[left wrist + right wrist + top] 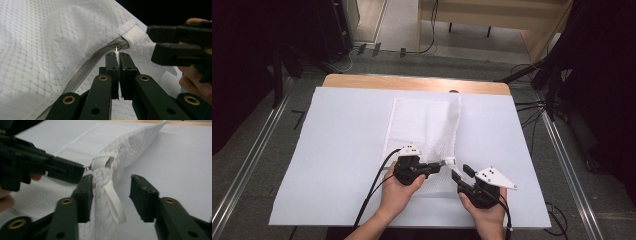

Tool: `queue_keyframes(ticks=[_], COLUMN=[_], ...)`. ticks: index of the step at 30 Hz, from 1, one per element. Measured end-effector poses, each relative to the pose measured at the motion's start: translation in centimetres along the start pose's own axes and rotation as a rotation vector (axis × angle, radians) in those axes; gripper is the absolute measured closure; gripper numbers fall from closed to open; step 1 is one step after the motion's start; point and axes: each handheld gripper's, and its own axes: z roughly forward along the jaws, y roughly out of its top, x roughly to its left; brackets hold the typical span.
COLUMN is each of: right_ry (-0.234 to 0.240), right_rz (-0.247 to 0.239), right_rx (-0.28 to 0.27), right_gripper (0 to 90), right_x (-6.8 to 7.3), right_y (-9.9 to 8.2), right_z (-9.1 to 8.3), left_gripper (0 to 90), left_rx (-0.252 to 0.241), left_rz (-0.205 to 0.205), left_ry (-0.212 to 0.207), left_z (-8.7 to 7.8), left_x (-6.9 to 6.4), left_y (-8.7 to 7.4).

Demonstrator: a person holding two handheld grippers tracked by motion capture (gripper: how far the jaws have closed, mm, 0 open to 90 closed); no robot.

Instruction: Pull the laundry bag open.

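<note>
Left gripper (pixel 117 56): jaws clamped on zipper pull (pixel 116 48) of mesh bag (pixel 422 125);
Right gripper (pixel 110 195): jaws apart, white loop (pixel 115 202) between them, ungripped

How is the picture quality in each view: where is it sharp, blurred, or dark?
High view: even light on the white table cover, dark surroundings. Left gripper view: mesh bag and zipper pull sharp, the near black jaws soft. Right gripper view: soft overall, white loop and the left gripper blurred.

Bare table cover (pixel 337 150) around mesh bag (pixel 422 125)
</note>
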Motion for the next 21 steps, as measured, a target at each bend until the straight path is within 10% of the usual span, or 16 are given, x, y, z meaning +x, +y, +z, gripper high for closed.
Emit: queue_keyframes(ticks=[4, 6, 12, 21], right_ry=[0.072, 0.152, 0.182, 0.045], right_rz=[0.06, 0.108, 0.147, 0.081], right_rx=[0.022, 0.047, 0.091, 0.028], right_gripper=[44.5, 57.5, 84.6, 88.1], right_x=[-0.8, -1.0, -1.2, -0.8], right_y=[0.7, 0.8, 0.5, 0.8], right_z=[0.7, 1.4, 1.9, 0.8], left_gripper=[88.2, 88.2, 88.1, 88.1], left_rx=[0.01, 0.016, 0.037, 0.058], left_rz=[0.021, 0.029, 0.025, -0.038], left_ry=[-0.007, -0.01, 0.002, 0.056], left_z=[0.2, 0.4, 0.8, 0.8], left_x=[-0.2, -0.3, -0.3, 0.6], left_y=[-0.3, -0.4, -0.7, -0.8])
